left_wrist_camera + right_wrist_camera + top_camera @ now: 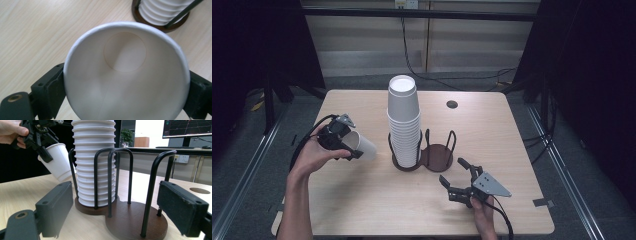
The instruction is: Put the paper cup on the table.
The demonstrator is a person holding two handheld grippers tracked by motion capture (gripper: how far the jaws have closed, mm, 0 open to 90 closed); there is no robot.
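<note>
My left gripper (346, 145) is shut on a single white paper cup (363, 146), gripping it near the rim, base tilted down toward the table; it hangs just left of the holder. The cup's open mouth (125, 72) faces the left gripper view, jaws pressed on both sides of the rim. A tall stack of white cups (403, 120) stands upside down in the left bay of a dark wooden two-bay holder (437, 157) with black wire hoops. The right bay (136, 220) is empty. My right gripper (457, 174) stands open in front of the holder, nothing between its jaws.
The light wooden table (362, 200) has a round cable hole (452, 104) at the back right. A strip of tape (544, 202) lies near the right front edge. Dark curtains flank the table; a monitor (187, 128) stands behind on another desk.
</note>
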